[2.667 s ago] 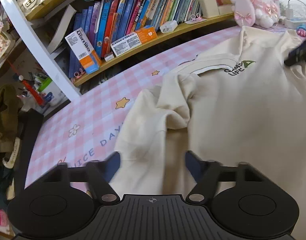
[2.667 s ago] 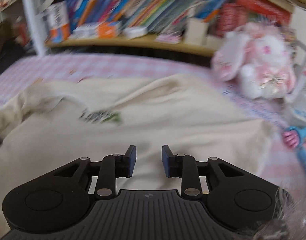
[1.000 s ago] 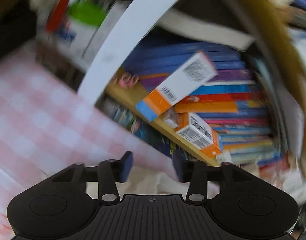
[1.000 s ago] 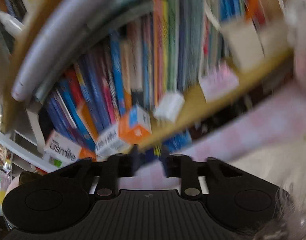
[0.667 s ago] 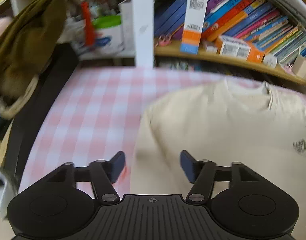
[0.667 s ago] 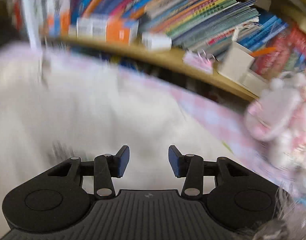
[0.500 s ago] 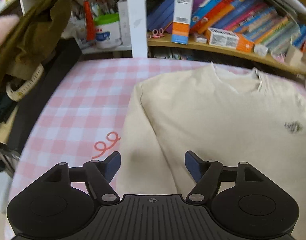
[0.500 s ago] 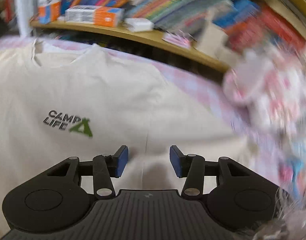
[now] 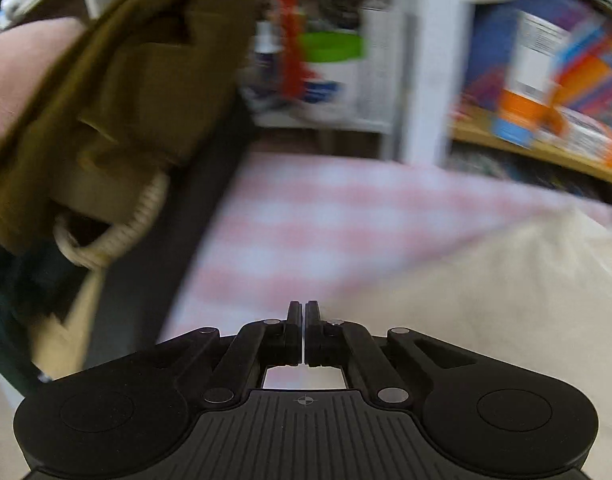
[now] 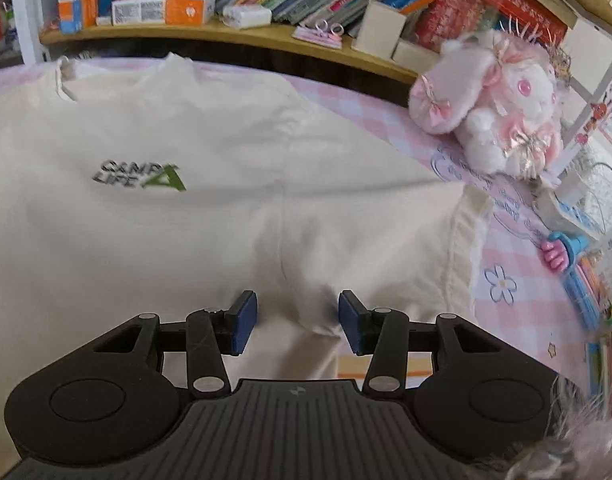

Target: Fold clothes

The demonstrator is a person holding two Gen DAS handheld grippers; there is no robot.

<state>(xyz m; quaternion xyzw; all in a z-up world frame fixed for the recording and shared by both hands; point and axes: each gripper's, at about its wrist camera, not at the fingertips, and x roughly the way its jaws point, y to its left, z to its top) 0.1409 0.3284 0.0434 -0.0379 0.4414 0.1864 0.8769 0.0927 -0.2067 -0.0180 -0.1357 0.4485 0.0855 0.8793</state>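
Fingers on the left gripper [image 9: 304, 314] are pressed together, only a hairline gap between them, nothing visibly caught there. Left view is heavily motion-blurred. Fingertips sit over the near left edge of the cream sweatshirt [image 9: 505, 300], right where cloth meets the pink checked tablecloth [image 9: 313, 216]; can't tell if they touch the fabric. Far left: an olive-brown bag [image 9: 118, 92] with a cream rope handle. Far right: white shelf upright [image 9: 433, 60] and blurred books behind it

Right gripper [image 10: 298, 316] fingers are spread wide, blue pads [image 10: 244, 322] facing each other, holding nothing. They straddle a small wrinkled bump of sweatshirt [image 10: 186, 248] cloth near the underarm seam; contact unclear. Sweatshirt lies flat, front up, collar at the far left, "CAMP LIFE" logo [image 10: 140, 178] with a green triangle on the chest left of the gripper. Right sleeve runs out to the right, its cuff [image 10: 463, 248] on the tablecloth [image 10: 505, 280]

Far right, just past the sleeve: pink and white plush bunny [image 10: 493, 108]. Along the far side, wooden shelf [image 10: 234, 40] packed with books and an orange and white box [image 10: 162, 8]. Blue and pink toy items [image 10: 569, 252] at the right edge
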